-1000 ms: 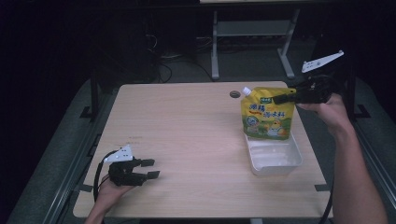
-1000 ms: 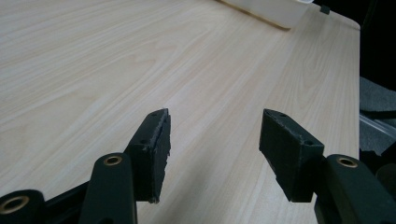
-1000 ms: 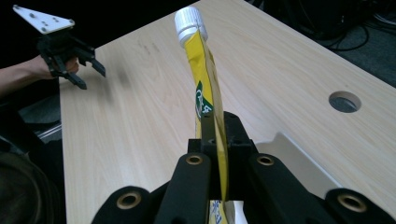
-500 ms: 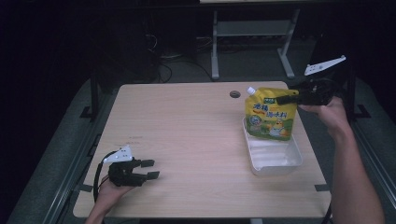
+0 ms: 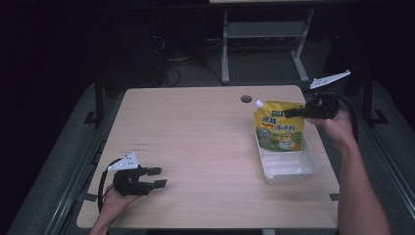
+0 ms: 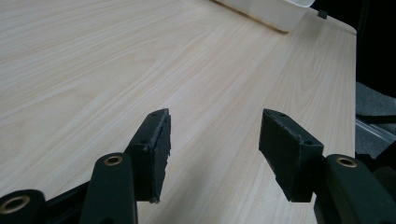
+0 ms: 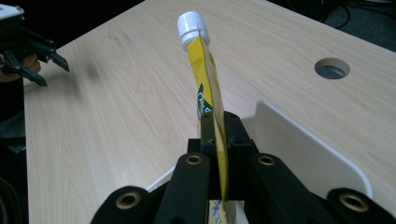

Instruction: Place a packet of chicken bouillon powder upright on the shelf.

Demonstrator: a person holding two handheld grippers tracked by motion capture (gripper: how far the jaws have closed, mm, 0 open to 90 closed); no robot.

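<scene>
A yellow spouted pouch (image 5: 280,128) with a white cap (image 7: 191,24) hangs upright over the far end of a white tray (image 5: 288,169) at the table's right side. My right gripper (image 5: 292,112) is shut on the pouch's top edge (image 7: 215,140), pinching it between both jaws. The pouch's lower part reaches into the tray. At the table's near left, my left gripper (image 5: 157,177) rests low on the wood with its jaws open; nothing lies between its pads (image 6: 159,140).
A round cable hole (image 5: 246,99) sits in the tabletop just behind the pouch. The tray's corner (image 6: 280,11) lies far ahead of the left gripper. Dark floor, a desk frame (image 5: 264,34) and cables lie beyond the table's far edge.
The right gripper has lowered the pouch, so its bottom now sits in the tray. The left gripper has stayed put.
</scene>
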